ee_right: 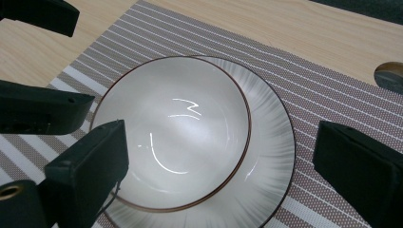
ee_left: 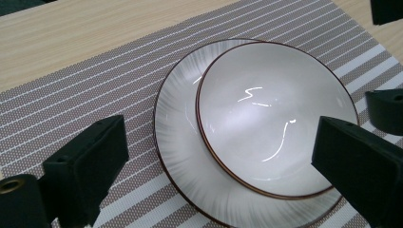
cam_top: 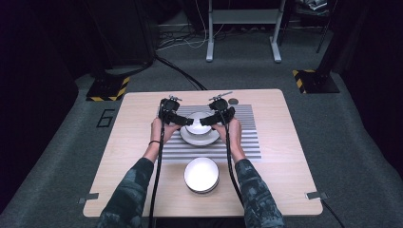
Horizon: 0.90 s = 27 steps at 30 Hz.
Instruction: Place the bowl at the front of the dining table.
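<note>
A white bowl (cam_top: 198,122) (ee_left: 273,114) (ee_right: 173,128) with a thin brown rim stands on a white plate (cam_top: 199,138) (ee_left: 178,142) (ee_right: 268,142), which lies on a striped grey placemat (cam_top: 247,137). My left gripper (cam_top: 183,118) (ee_left: 221,142) is at the bowl's left side, open, its jaws spread wide over bowl and plate. At the bowl's right side my right gripper (cam_top: 209,119) (ee_right: 222,142) is also open, jaws wide apart. The two grippers face each other across the bowl. Neither holds anything.
A stack of white bowls (cam_top: 202,175) stands on the wooden table (cam_top: 285,180) near its front edge, between the forearms. A round dark grommet (cam_top: 233,101) (ee_right: 390,76) sits at the table's back. Stands and cables are on the floor beyond.
</note>
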### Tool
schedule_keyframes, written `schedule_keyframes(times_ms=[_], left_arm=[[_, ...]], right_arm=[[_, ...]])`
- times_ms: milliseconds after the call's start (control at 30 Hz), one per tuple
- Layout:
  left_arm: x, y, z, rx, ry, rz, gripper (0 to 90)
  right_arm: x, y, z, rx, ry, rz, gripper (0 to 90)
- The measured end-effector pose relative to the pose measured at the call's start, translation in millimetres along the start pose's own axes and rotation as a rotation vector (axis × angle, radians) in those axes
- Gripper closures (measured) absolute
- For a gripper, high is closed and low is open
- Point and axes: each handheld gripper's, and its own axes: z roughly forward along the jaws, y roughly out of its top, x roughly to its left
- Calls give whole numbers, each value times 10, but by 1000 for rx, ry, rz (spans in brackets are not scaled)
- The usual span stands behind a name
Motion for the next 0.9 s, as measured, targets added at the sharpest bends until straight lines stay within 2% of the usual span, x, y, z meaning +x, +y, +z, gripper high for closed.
schedule_keyframes(times_ms=[367,633,767,900], left_arm=[[-1,-115,-125,-3,-11,17,2],[-55,-206,-320,-19,-6,55,0],[-57,-297,-418,-34,-9,70,0],[-55,-391,-518,-44,-15,76,0]], right_arm=[[-14,-110,-192,-20,21,-15,26],[8,-224,-347,-41,35,-41,26],[27,-295,-432,-50,46,-45,26],[37,-383,-536,-62,46,-70,30]])
